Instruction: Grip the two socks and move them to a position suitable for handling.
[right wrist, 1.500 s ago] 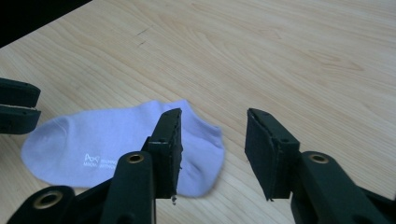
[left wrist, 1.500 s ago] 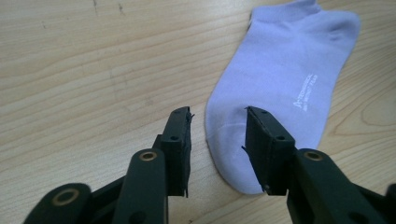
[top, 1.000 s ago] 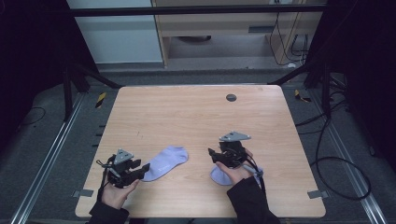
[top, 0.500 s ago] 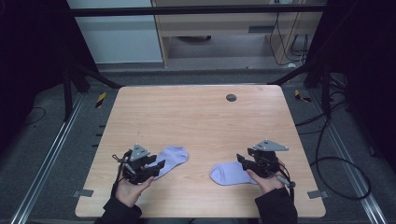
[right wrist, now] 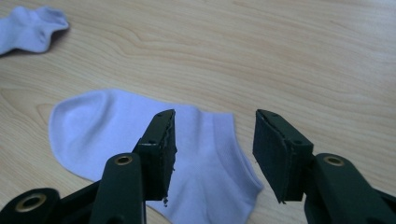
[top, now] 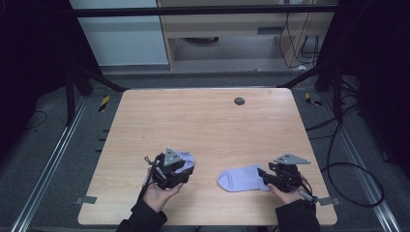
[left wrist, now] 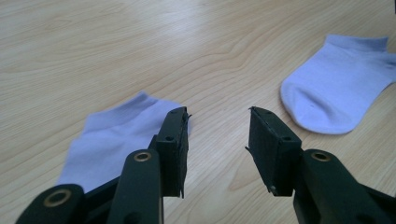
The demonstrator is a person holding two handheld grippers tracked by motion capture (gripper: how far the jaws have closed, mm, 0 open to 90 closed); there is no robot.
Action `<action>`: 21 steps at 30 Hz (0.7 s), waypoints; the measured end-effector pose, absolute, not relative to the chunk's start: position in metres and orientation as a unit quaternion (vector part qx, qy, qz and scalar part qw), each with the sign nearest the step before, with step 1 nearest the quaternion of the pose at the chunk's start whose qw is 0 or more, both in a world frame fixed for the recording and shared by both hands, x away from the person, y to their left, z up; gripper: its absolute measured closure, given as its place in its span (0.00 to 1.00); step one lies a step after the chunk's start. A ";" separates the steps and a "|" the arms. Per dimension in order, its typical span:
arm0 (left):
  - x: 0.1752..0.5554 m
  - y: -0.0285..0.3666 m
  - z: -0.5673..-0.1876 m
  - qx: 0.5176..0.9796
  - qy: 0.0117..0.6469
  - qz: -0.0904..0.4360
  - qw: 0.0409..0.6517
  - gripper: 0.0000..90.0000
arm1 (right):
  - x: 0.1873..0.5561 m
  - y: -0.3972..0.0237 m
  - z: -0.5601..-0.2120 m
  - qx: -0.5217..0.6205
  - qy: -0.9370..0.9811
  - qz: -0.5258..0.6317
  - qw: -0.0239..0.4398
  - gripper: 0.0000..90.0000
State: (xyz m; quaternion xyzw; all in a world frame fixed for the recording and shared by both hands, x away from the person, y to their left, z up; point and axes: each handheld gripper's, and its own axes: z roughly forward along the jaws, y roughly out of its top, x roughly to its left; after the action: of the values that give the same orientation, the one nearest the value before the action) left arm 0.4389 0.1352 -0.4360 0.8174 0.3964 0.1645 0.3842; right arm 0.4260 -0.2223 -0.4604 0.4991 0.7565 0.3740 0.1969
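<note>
Two pale lilac ankle socks lie flat on the wooden table. In the high view my left gripper hovers over the near end of the left sock. My right gripper sits at the cuff end of the right sock. In the left gripper view the jaws stand open over bare wood, with the left sock under the left jaw and the other sock farther right. In the right gripper view the open jaws hang above the right sock's cuff, and the other sock lies far off.
A small dark round grommet sits near the table's far edge. A black frame, cables and a cabinet surround the table. A person's hands and dark sleeves come in over the near edge.
Both hands have moved to the right. The left gripper came from the table's left edge onto its sock. The right gripper slid off the middle of its sock to the cuff end.
</note>
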 end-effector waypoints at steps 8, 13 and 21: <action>0.440 0.097 -0.446 0.836 0.372 0.152 0.374 0.63 | 0.423 -0.230 -0.471 0.510 0.761 0.353 0.188 0.57; 0.441 0.078 -0.452 0.845 0.362 0.145 0.365 0.63 | 0.426 -0.237 -0.478 0.519 0.761 0.341 0.187 0.61; 0.445 0.054 -0.470 0.862 0.353 0.132 0.340 0.65 | 0.430 -0.242 -0.488 0.529 0.763 0.327 0.176 0.66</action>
State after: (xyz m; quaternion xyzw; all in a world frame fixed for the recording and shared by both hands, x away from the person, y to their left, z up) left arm 0.4454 0.0537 -0.4699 0.8618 0.3528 0.1320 0.3399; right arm 0.4302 -0.2420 -0.4879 0.5294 0.7629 0.3266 0.1761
